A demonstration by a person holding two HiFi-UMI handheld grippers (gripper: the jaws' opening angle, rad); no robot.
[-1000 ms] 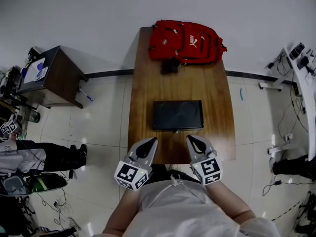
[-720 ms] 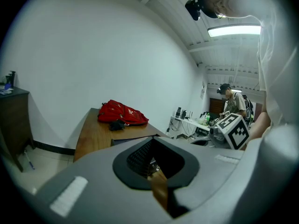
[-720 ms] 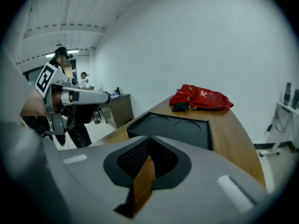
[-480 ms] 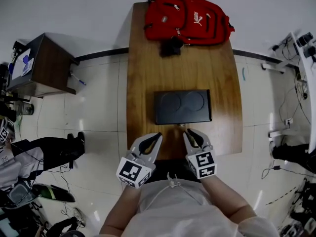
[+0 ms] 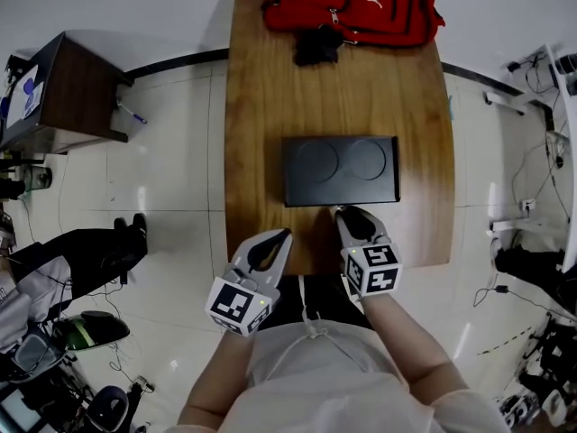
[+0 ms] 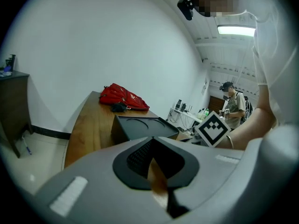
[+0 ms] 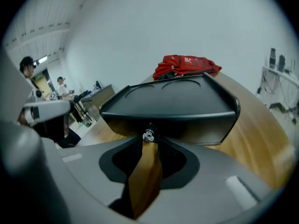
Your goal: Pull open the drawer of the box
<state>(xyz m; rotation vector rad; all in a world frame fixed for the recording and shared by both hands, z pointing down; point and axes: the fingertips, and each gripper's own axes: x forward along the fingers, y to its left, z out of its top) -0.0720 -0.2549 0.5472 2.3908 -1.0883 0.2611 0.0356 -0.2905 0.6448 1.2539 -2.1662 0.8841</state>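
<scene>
Wooden table (image 5: pixel 261 106), seen from above, with a red backpack (image 5: pixel 361 7) at its far end and the black box (image 5: pixel 341 170) lying centrally, its lid marked by two shallow circular recesses. The drawer (image 7: pixel 187 129) occupies the near face of the box, towards the person, and sits flush with the body, not drawn out. Left gripper (image 5: pixel 287 234): poised over the near table edge, apart from the box, jaw tips brought together with nothing between them. Right gripper (image 5: pixel 343 211): tips against the drawer front, jaws drawn narrow, with the small metal knob (image 7: pixel 148 135) seated in the slight gap at their tips. The knob lies at the middle of the drawer front.
</scene>
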